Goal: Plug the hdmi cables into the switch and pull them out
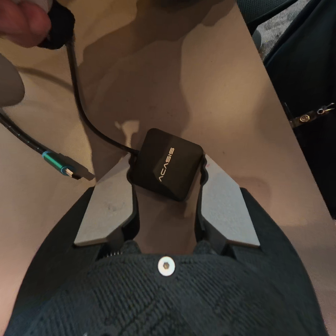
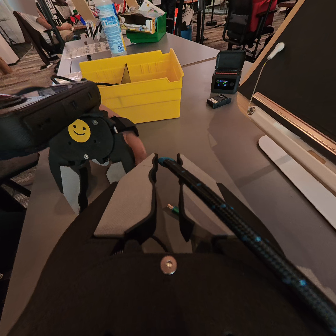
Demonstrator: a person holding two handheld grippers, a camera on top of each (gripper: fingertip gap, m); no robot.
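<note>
Black square switch (image 1: 166, 164) in left jaws — braided cable (image 2: 209, 198) in right jaws.

Left gripper (image 1: 166, 170) angled down toward tabletop, fingers (image 1: 107, 200) pressed against both sides of switch (image 1: 168, 163). Seen again from right wrist view (image 2: 91, 183), tips down, hand (image 2: 134, 143) behind body. Right gripper (image 2: 167, 161) low and level, fingertips (image 2: 138, 183) narrowly apart around braided cable (image 2: 200, 191); probably clamped, contact partly hidden.
</note>
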